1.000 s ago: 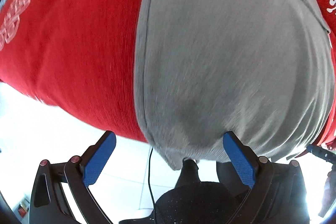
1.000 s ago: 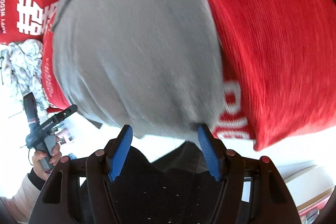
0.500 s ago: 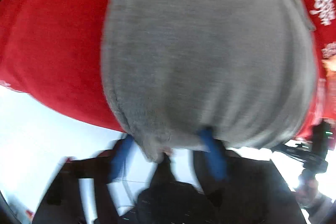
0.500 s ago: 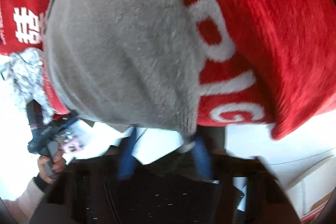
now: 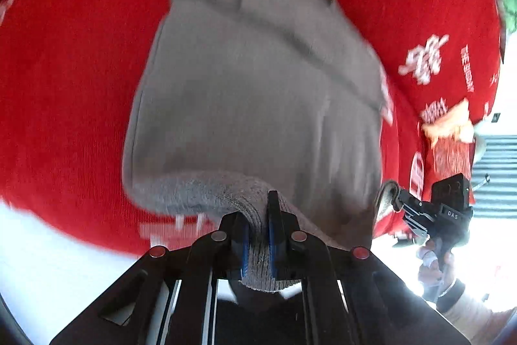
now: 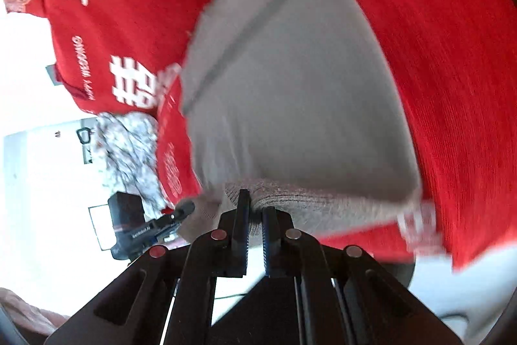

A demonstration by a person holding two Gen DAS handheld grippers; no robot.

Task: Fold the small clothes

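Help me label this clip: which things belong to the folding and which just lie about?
In the job:
grey garment
left tool, shut on its near edge
right tool, shut on the same edge

Lying about:
red cloth
patterned cloth
orange item

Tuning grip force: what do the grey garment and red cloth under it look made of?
Grey garment: soft knit, likely cotton jersey; matte, ribbed hem bunched in the left hand-held gripper. Red cloth: finely ribbed, corduroy-like weave, matte, white printed characters. Fibre unconfirmed.

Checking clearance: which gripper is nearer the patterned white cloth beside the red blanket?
Left. The left gripper sits just below the patterned cloth; the right gripper is further along the grey garment.
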